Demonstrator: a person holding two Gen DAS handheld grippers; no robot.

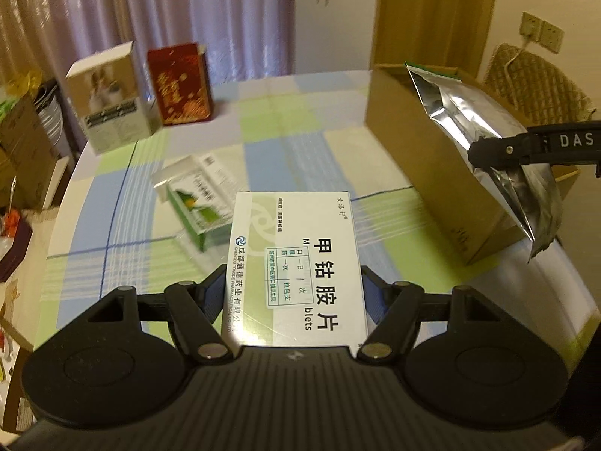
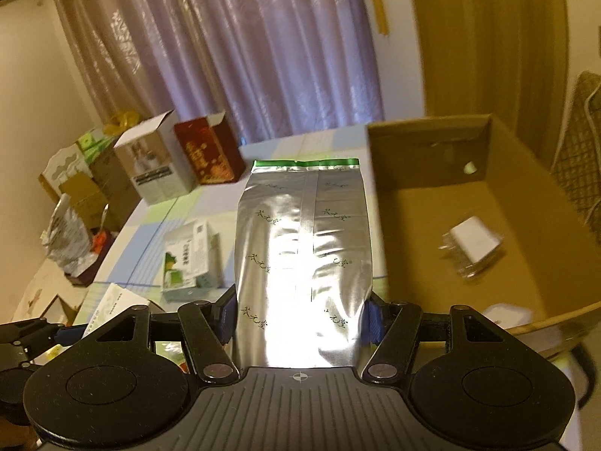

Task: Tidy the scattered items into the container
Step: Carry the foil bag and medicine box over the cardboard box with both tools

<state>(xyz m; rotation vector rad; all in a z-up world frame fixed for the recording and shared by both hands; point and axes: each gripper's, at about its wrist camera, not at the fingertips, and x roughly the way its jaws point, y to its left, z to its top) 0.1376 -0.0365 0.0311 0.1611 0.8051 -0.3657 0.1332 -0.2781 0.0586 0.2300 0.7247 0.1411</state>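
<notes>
My left gripper point(image 1: 295, 293) is shut on a white medicine box point(image 1: 296, 263) with green print, held above the table. My right gripper point(image 2: 302, 317) is shut on a silver foil pouch point(image 2: 304, 255) with a green top seal, held beside the open cardboard box point(image 2: 413, 158). In the left wrist view the same foil pouch point(image 1: 465, 112) hangs over the cardboard box point(image 1: 424, 158), clamped by the right gripper point(image 1: 522, 150). A green and white carton point(image 1: 195, 203) lies on the checked tablecloth point(image 1: 300, 131); that carton point(image 2: 189, 259) also shows in the right wrist view. A white packet point(image 2: 473, 246) lies inside the box.
A white carton point(image 1: 112, 101) and a red carton point(image 1: 180, 82) stand at the table's far left. Curtains hang behind. Boxes and clutter point(image 2: 86, 195) sit on the floor left of the table. A woven chair back point(image 1: 537, 79) stands behind the cardboard box.
</notes>
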